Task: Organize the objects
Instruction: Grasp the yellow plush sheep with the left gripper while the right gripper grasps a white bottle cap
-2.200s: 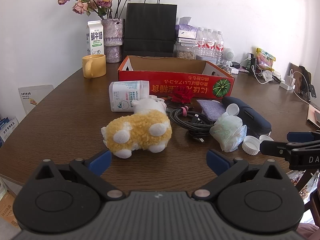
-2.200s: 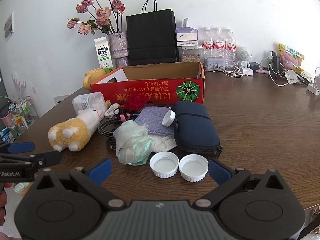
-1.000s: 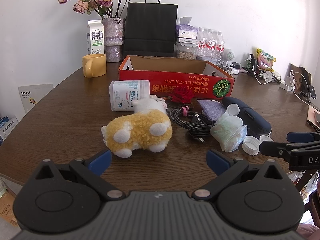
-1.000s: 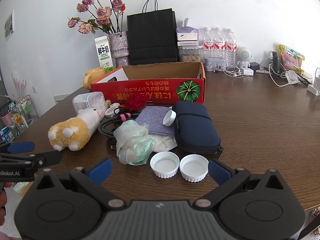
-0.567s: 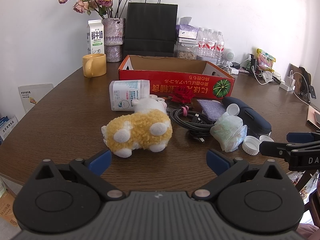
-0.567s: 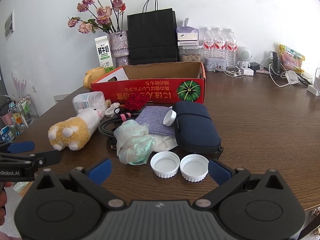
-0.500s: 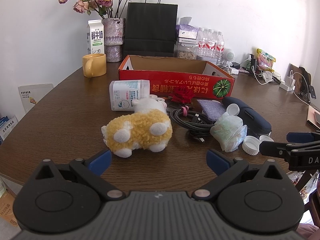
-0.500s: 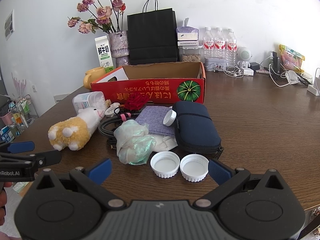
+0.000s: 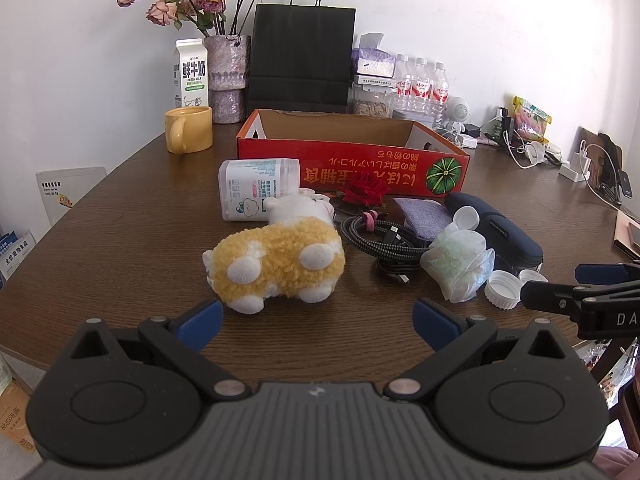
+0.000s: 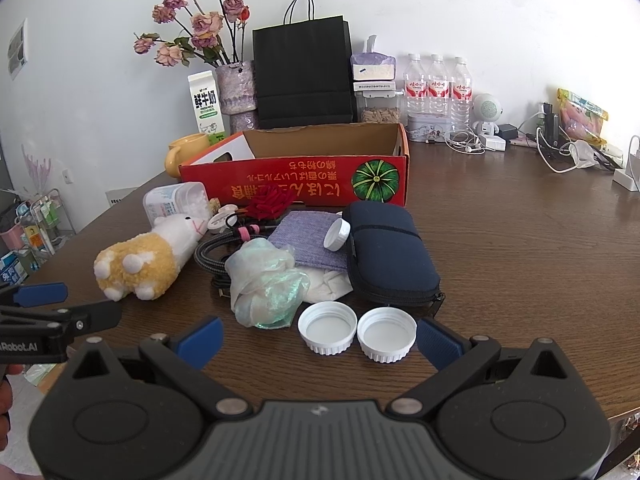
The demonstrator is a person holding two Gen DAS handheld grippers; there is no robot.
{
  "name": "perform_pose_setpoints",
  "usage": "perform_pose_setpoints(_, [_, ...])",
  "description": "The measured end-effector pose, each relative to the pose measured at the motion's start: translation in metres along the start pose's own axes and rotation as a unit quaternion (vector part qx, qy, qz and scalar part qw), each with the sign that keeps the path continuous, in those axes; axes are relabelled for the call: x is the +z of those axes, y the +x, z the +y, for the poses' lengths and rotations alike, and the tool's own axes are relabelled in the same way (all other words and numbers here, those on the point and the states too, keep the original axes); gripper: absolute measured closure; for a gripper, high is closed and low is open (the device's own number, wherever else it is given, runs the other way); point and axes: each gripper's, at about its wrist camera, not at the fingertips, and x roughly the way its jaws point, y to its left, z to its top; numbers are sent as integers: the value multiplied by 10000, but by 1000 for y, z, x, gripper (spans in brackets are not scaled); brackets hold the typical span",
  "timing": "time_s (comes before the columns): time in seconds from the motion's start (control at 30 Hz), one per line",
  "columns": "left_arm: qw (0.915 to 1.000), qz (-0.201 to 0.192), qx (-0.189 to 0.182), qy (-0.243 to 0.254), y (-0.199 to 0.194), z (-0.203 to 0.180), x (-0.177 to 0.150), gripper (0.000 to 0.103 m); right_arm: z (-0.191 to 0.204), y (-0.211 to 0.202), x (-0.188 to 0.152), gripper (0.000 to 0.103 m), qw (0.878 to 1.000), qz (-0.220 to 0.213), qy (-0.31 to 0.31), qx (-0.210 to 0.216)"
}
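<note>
A red cardboard box (image 9: pixel 352 160) (image 10: pixel 296 184) stands open on the brown table. In front of it lie a yellow plush toy (image 9: pixel 276 258) (image 10: pixel 140 260), a white tub (image 9: pixel 258 188), a red fabric rose (image 9: pixel 364 192), a coiled black cable (image 9: pixel 380 238), a purple cloth (image 10: pixel 310 236), a crumpled plastic bag (image 10: pixel 266 280), a navy pouch (image 10: pixel 386 252) and two white lids (image 10: pixel 328 328). My left gripper (image 9: pixel 316 318) is open and empty, just short of the plush toy. My right gripper (image 10: pixel 318 336) is open and empty, with the two lids between its fingers.
A yellow mug (image 9: pixel 188 134), a milk carton (image 9: pixel 191 74), a flower vase (image 9: pixel 227 76), a black paper bag (image 9: pixel 302 56) and water bottles (image 10: pixel 436 84) stand behind the box. Chargers and cables (image 10: pixel 560 152) lie at the far right. The table edge is close below both grippers.
</note>
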Motion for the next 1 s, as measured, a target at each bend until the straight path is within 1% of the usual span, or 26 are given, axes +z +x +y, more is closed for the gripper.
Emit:
perform_pose_setpoints(0.2, [10000,24,-50,-26,3,1,-1,0,-2,0,0,0,9999,-28,-63,-134])
perform_pose_setpoints(0.5, [9999,43,-9,-147,6,9,-2,0,-7,3,-6,0,9995,-49,-200,-235])
perform_pose_setpoints(0.63, [9998,28,-13,-190,9,14,-3,0,-12,4,-9,3,9994,-79,-247,-242])
perform_pose_setpoints(0.8, [9996,32,-13,-264,15,19,-3,0,-21,9,-13,9,9992,-121,-283,-267])
perform_pose_setpoints(0.87, [9996,16,-21,-274,17,21,-3,0,-25,11,-14,15,9991,-150,-320,-243])
perform_pose_setpoints(0.97, [9995,-14,-34,-306,22,23,-2,0,-30,15,-16,27,9989,-133,-378,-232])
perform_pose_setpoints(1.0, [9995,-13,-30,-320,24,24,-2,0,-33,17,-15,29,9990,-127,-370,-214])
